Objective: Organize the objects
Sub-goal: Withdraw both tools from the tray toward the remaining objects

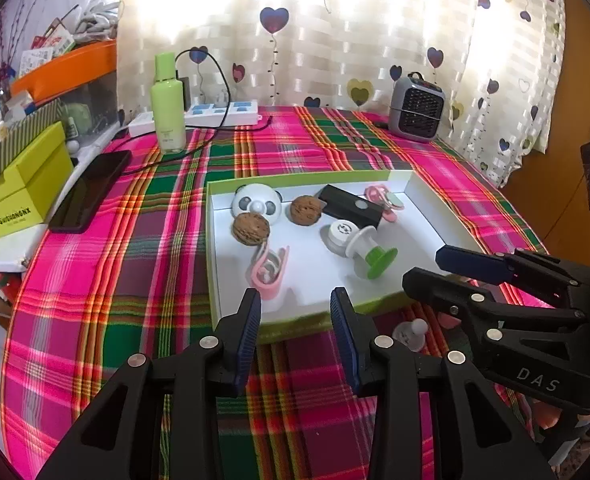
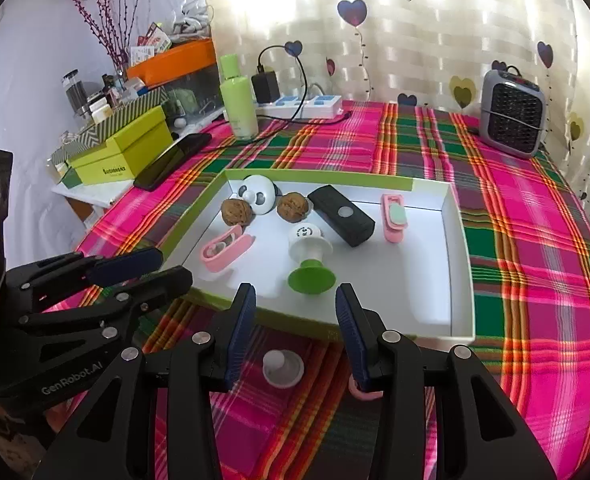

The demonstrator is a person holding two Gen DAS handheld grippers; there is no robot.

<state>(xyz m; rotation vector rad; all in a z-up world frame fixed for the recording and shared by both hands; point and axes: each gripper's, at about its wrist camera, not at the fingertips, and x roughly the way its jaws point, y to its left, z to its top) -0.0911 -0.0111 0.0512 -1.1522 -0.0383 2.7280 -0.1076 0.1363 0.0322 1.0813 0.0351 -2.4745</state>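
We're seeing the white tray (image 2: 461, 272) sitting on the plaid tablecloth (image 2: 535, 240), holding two walnuts (image 2: 234, 211), a panda toy (image 2: 257, 196), pink clips (image 2: 225, 249), a black case (image 2: 341, 220) and a green-based stamp (image 2: 310, 254). A white cap (image 2: 283, 368) is lying outside it, under the right gripper (image 2: 295, 344). Right gripper and left gripper (image 1: 297, 340) are both hovering just short of the near rim, jaws apart, gripping nothing.

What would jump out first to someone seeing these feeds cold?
The loud pink-and-green plaid tablecloth covers the whole table. At its middle sits a shallow white tray holding two walnuts, a panda-faced gadget, a black case and pink clips. Near the camera, both sets of tongs, left and right, hang open and empty; a small white cap lies outside the tray.
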